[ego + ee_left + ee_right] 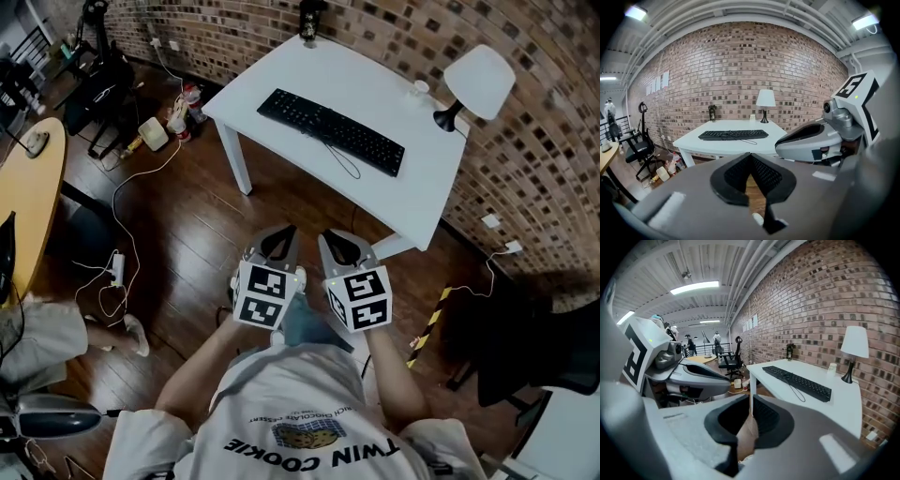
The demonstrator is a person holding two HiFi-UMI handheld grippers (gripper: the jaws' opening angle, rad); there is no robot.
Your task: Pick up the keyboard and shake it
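1. Starting at the hands: the grey left gripper (pixel 750 157) has its black padded jaws pressed together, with nothing between them.
2. The matching grey right gripper (pixel 751 399) looks the same. Its jaw tips meet and it carries nothing.
3. From the head view, both sit side by side just in front of the person's chest. Their marker cubes face up and their noses point toward the table, well short of it.
4. Out ahead, the long black keyboard (pixel 330 130) lies flat and diagonal on the white rectangular table (pixel 375 89), with neither gripper touching it.
5. Its thin black cable (pixel 345 164) loops toward the table's near edge.
6. A white-shaded lamp with a black base (pixel 476 84) stands at the table's right end, beside the brown brick wall (pixel 525 159).
7. Below lies a dark wooden floor (pixel 187 234).
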